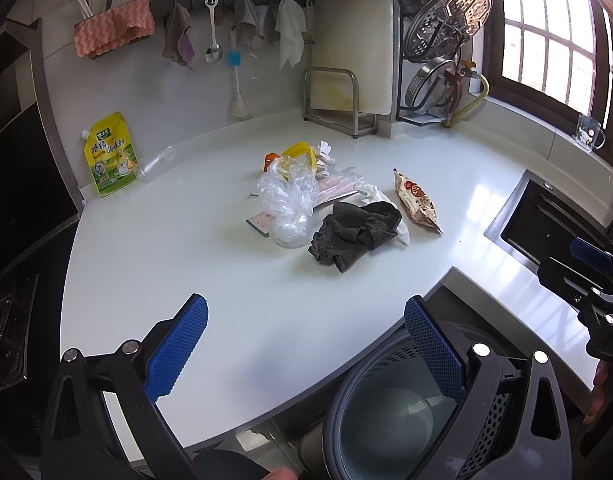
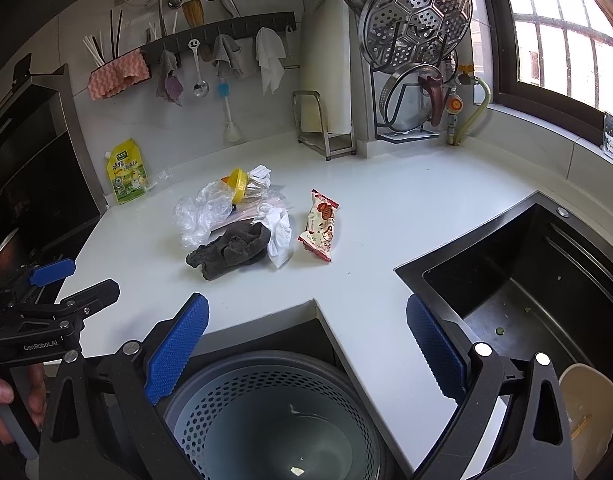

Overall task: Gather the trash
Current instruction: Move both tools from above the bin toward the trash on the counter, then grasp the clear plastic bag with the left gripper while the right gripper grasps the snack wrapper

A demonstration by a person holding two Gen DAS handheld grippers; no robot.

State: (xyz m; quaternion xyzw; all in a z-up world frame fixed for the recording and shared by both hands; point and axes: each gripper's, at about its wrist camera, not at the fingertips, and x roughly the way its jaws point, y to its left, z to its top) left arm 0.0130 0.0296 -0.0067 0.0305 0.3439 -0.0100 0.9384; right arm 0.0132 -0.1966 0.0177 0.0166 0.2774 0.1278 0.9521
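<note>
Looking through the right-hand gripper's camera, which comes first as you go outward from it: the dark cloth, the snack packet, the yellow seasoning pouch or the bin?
From the right gripper outward:
1. Perforated bin, directly below it at the counter's edge.
2. Dark cloth, mid-counter, slightly left.
3. Snack packet, just right of the cloth; nearly level with it, so hard to separate.
4. Yellow seasoning pouch, against the far left wall.

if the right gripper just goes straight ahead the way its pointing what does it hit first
Probably the dark grey cloth at the near edge of the trash pile; nothing but bare countertop lies before it. The right gripper is open; depth is uncertain.
</note>
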